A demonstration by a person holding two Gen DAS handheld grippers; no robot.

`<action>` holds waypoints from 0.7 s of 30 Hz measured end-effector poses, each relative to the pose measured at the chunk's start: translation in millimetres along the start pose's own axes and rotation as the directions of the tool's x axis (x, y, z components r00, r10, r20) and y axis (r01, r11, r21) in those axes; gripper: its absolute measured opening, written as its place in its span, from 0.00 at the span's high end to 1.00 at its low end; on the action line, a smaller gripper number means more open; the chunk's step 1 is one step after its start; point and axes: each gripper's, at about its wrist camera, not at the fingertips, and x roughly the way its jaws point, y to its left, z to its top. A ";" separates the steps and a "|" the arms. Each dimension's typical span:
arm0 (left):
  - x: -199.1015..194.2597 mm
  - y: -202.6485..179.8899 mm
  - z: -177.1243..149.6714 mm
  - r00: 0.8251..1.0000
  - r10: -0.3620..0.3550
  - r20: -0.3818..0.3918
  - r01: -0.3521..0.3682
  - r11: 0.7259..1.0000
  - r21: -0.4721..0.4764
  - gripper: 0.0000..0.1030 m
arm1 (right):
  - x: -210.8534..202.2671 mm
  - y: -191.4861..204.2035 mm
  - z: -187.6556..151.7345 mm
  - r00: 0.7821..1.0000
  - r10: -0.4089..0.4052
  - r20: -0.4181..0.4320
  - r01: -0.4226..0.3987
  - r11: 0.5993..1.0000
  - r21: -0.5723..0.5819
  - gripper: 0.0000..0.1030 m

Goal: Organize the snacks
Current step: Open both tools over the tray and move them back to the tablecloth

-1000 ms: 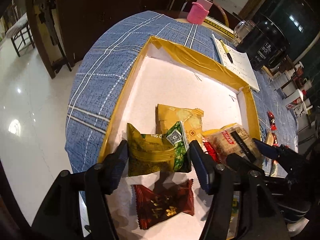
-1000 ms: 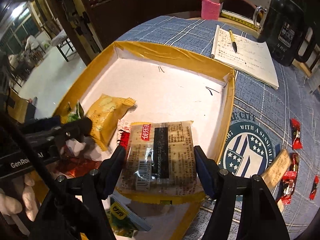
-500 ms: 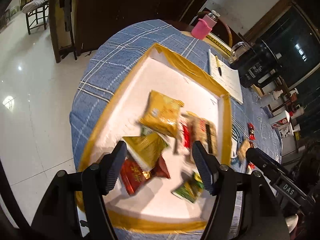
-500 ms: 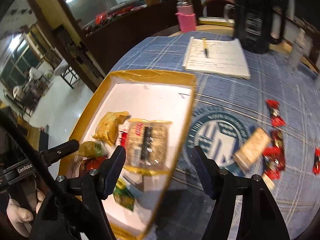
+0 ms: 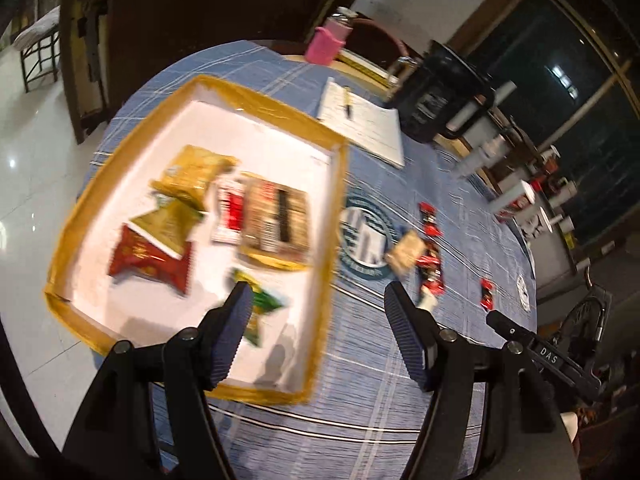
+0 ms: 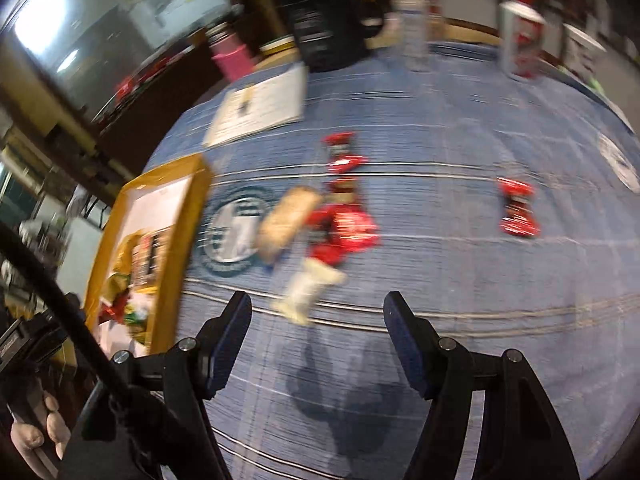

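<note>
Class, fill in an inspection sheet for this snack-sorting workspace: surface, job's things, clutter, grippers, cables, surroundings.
Surface: round table under a blue plaid cloth.
Job's things: shallow yellow-rimmed white tray holding several snack packets; tan packet and red wrapped candies loose on the cloth.
Clutter: white notepad, pink-sleeved bottle, black kettle.
Grippers: left gripper and right gripper open, empty.
Cables: black cable.
Surroundings: dark wooden cabinet, glossy tiled floor.

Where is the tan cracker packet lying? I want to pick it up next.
In the right wrist view the tan cracker packet lies on the blue tablecloth, between the round printed emblem and the red wrappers, outside the tray.
</note>
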 end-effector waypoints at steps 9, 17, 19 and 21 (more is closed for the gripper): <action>-3.0 -69.9 -16.1 1.000 -0.001 0.021 -0.001 0.997 0.083 0.28 | -53.0 -71.9 -2.7 0.994 -0.037 0.098 0.030 0.997 0.070 0.33; -13.8 -105.9 -27.6 1.000 0.009 0.026 -0.013 0.982 0.187 0.28 | -59.5 -122.9 -7.2 0.988 -0.074 0.135 0.054 0.988 0.144 0.33; -13.0 -107.3 -31.7 0.999 0.026 0.018 -0.029 0.979 0.204 0.28 | -52.4 -137.1 -6.3 0.989 -0.094 0.118 0.074 0.984 0.160 0.33; -10.0 -106.5 -37.0 0.999 0.049 0.005 -0.049 0.974 0.220 0.28 | -41.2 -146.3 -1.8 0.989 -0.113 0.091 0.098 0.983 0.156 0.33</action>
